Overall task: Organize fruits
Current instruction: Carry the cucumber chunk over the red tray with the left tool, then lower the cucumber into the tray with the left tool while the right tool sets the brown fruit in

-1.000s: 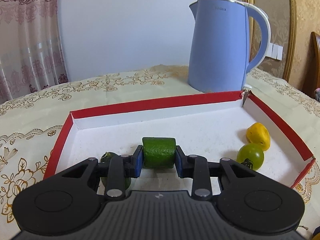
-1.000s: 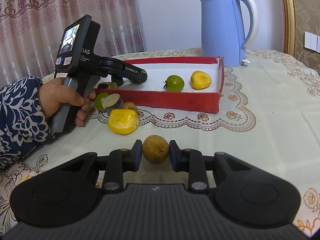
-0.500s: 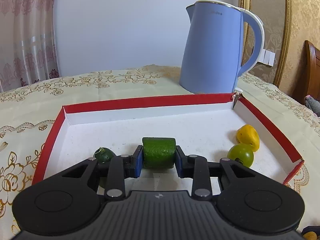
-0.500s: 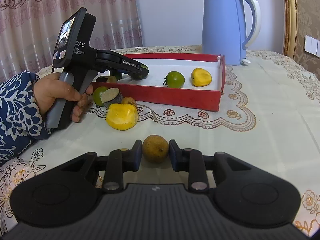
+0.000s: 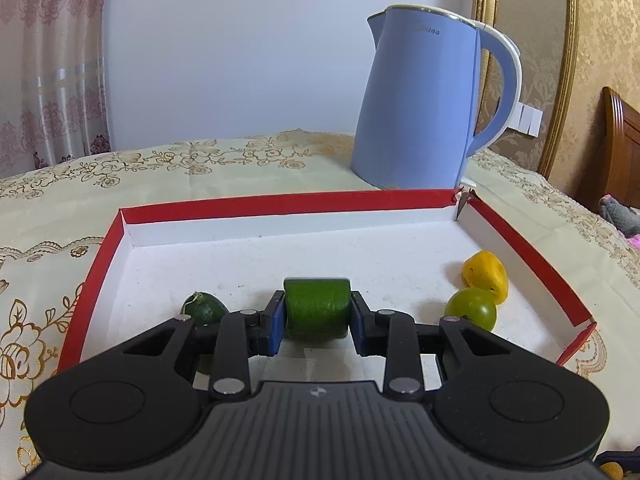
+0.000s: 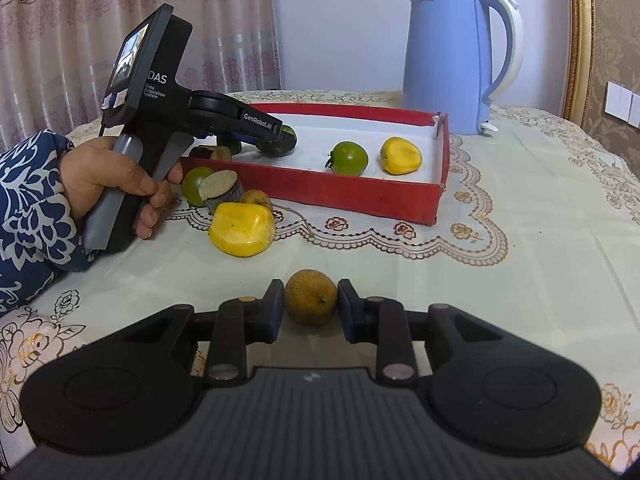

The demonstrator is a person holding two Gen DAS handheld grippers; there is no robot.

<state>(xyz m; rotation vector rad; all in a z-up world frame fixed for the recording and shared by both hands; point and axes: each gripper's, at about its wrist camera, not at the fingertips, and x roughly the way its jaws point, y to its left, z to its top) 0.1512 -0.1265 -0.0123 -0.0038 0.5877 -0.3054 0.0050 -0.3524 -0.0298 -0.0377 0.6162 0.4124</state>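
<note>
My left gripper (image 5: 317, 314) is shut on a green cucumber piece (image 5: 316, 307) and holds it low over the white floor of the red tray (image 5: 280, 202). In the tray lie a dark green fruit (image 5: 202, 309), a green tomato (image 5: 472, 314) and a yellow fruit (image 5: 485, 276). My right gripper (image 6: 310, 310) is shut on a brown round fruit (image 6: 310, 302) low over the tablecloth, in front of the tray (image 6: 360, 196). The left gripper also shows in the right wrist view (image 6: 276, 142), reaching over the tray's left end.
A blue kettle (image 5: 424, 108) stands behind the tray. Outside the tray's front left lie a yellow fruit (image 6: 242, 230), a green fruit (image 6: 194, 184), a cut brown piece (image 6: 222, 190) and a small brown fruit (image 6: 258, 198). The person's hand (image 6: 116, 176) holds the left gripper.
The left gripper has swung a little to the left and lower over the tray with the cucumber piece in it. The right gripper has hardly moved.
</note>
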